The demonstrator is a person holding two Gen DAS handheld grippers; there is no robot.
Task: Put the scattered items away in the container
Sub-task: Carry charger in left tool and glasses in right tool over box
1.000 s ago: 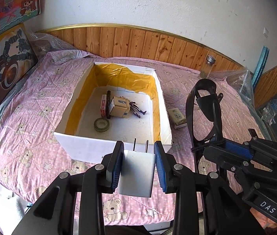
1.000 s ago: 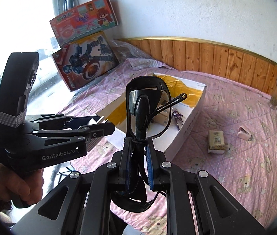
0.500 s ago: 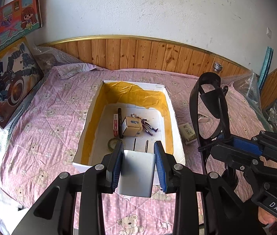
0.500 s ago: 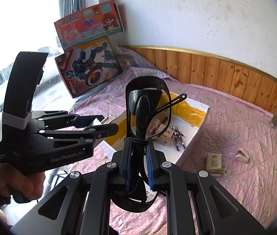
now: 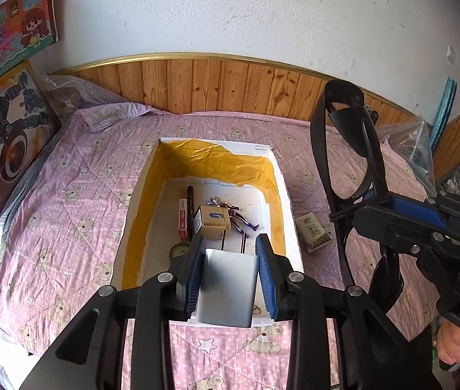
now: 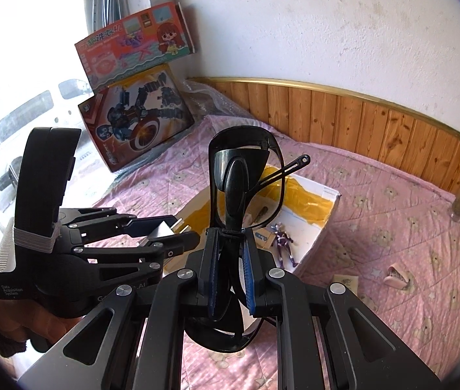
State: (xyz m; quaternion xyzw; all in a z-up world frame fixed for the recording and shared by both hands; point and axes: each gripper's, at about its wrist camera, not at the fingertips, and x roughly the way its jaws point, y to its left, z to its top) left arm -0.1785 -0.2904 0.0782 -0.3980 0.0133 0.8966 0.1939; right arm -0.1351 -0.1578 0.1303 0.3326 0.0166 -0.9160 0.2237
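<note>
Left gripper (image 5: 230, 271), at lower centre of its frame, is clamped on a white plug adapter (image 5: 226, 287), prongs pointing forward, poised over the near rim of the white box (image 5: 282, 191) lined with yellow tape. Right gripper (image 6: 231, 276) is closed on black sunglasses (image 6: 246, 175), which stand upright at frame centre with one arm splayed. Inside the box lie a tan carton (image 5: 213, 221), a toy figure (image 5: 241, 219), a red packet (image 5: 183, 219) and a tape roll (image 5: 178, 251). Right of the box, a small pack (image 5: 314, 231) rests on the pink bed (image 5: 67, 201).
</note>
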